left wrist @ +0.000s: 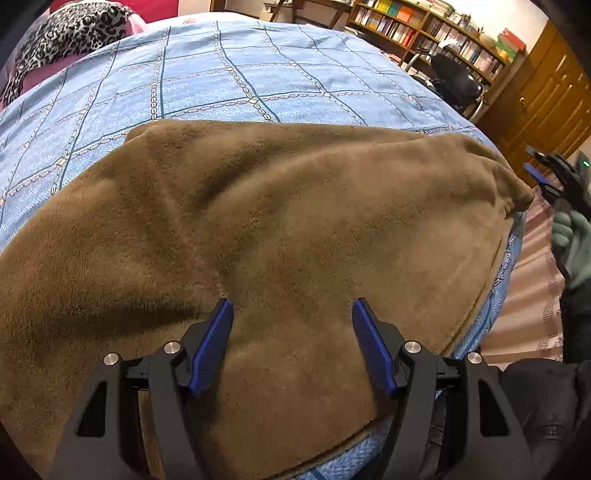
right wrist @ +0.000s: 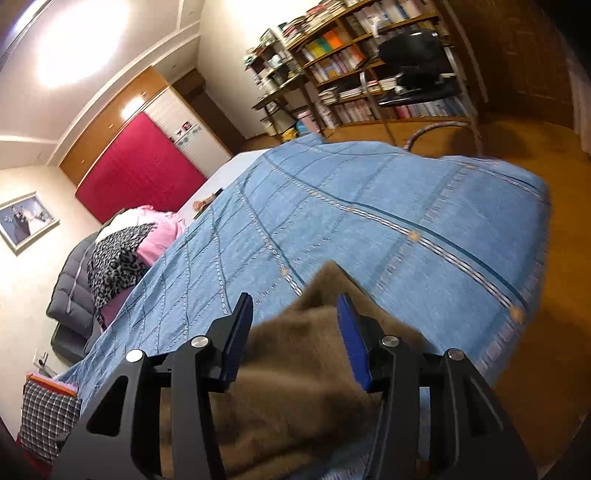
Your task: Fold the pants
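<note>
Brown fleece pants (left wrist: 295, 221) lie spread across the near part of a blue patterned bedspread (left wrist: 240, 74). My left gripper (left wrist: 291, 306) hovers open just above the pants' near part, its blue pads apart and pressing on nothing. At the picture's right edge a gloved hand (left wrist: 572, 243) holds my right gripper (left wrist: 529, 158), open and just off the pants' right corner. In the right wrist view that gripper (right wrist: 293, 301) stands open, tilted, over a bunched end of the pants (right wrist: 295, 387). No fabric is pinched between its pads.
A pile of clothes with a leopard print (left wrist: 66, 33) sits at the bed's far left. Beyond the bed are a bookshelf (left wrist: 424, 26), a black office chair (left wrist: 458, 81) and a wooden wardrobe (left wrist: 546, 92). The bed's edge and a striped rug (left wrist: 524, 302) lie to the right.
</note>
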Action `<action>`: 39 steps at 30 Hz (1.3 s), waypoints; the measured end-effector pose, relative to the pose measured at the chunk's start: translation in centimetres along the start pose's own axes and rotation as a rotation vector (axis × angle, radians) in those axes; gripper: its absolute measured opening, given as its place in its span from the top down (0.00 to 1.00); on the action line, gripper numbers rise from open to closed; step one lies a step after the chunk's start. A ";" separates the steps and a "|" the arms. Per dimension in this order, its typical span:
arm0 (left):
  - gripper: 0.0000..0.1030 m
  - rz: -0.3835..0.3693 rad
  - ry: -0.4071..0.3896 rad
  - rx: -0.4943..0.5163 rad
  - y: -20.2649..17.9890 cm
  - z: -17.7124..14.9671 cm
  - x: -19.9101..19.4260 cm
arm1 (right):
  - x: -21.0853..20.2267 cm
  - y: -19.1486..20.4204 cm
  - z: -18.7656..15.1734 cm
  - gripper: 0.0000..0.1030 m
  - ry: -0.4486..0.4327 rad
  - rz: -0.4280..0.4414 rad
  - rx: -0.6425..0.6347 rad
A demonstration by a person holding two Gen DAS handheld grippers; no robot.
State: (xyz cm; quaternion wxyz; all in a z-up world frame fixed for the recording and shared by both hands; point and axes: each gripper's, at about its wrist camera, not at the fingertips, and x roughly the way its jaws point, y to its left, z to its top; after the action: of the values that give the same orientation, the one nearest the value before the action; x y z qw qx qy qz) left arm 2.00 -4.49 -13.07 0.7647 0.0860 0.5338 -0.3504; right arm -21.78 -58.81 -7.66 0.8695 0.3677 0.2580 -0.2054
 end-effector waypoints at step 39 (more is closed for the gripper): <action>0.29 -0.178 0.011 -0.014 -0.9 -2.1 -0.9 | 5.0 7.7 -3.3 0.37 -0.165 -0.386 -0.444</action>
State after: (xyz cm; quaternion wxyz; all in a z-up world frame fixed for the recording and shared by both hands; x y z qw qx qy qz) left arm -0.28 -3.70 -12.90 0.7284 0.0349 0.5458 -0.4127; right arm -14.61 -52.23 -8.55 0.8915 0.0951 0.2902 -0.3345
